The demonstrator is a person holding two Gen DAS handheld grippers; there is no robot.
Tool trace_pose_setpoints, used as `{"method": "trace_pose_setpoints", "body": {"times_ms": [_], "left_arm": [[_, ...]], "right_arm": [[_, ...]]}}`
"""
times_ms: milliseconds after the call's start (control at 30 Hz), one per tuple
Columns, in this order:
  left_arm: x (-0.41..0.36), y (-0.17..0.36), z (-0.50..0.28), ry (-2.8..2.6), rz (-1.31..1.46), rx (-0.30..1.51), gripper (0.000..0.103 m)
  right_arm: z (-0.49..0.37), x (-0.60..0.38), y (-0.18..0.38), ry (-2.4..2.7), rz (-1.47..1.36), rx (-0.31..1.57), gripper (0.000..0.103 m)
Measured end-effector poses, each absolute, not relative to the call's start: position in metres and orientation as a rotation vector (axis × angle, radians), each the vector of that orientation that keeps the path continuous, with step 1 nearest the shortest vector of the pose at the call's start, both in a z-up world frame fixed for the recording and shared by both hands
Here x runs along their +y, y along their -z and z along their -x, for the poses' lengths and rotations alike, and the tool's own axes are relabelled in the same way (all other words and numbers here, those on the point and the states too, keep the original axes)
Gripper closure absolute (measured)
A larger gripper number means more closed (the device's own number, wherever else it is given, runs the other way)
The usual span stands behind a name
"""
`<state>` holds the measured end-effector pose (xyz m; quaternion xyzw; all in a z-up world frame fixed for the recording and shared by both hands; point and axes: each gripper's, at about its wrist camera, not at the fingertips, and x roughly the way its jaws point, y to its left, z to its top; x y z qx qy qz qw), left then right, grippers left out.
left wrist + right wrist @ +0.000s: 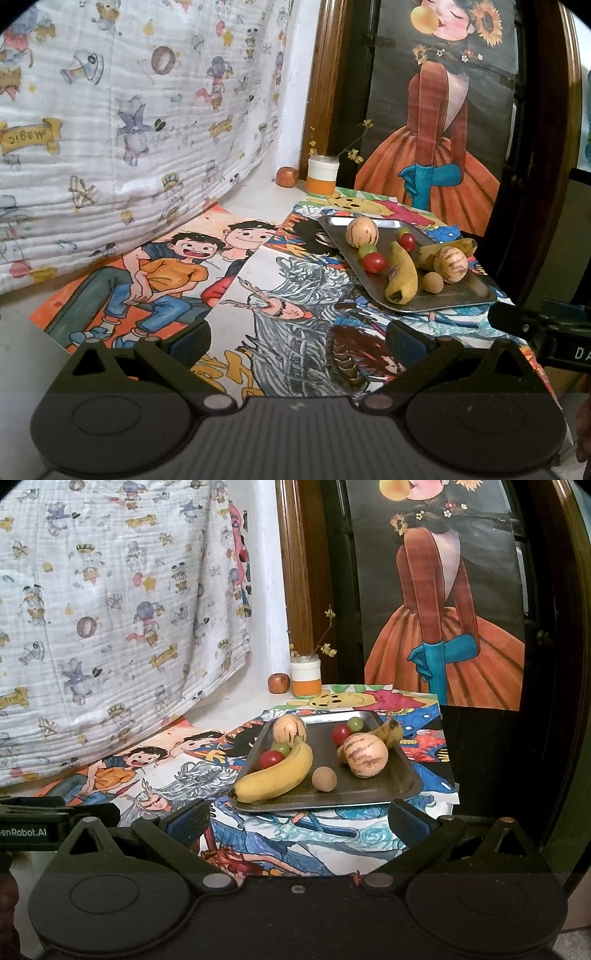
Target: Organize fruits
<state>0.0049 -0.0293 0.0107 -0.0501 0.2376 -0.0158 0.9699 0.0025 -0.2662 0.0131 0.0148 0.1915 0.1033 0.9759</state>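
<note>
Both grippers, left gripper (pixel 297 341) and right gripper (pixel 299 821), jaws apart, empty, hovering short of steel tray (pixel 402 786); fruits paired, lone longan (pixel 324 779) midway.

Table (pixel 369 834) in front of metal tray (pixel 410 786) bare, open approach. Tray crowded: near banana (pixel 275 777) blocks front-left, striped melon (pixel 365 755) right; small gap around longan (pixel 324 779).

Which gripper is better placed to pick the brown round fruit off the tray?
Right. The right gripper, open, faces the tray with the brown fruit just ahead; from the left gripper it sits far right.
</note>
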Motion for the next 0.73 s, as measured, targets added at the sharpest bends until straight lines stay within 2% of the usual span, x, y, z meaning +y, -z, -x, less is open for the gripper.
{"method": "trace_pose_setpoints", "body": {"times_ms": [733], "left_arm": [[-0.0284, -0.0074, -0.0087, 0.027, 0.102, 0.506, 0.0]], "right_arm": [[-0.0063, -0.2665, -0.0085, -0.206, -0.037, 0.407, 0.001]]}}
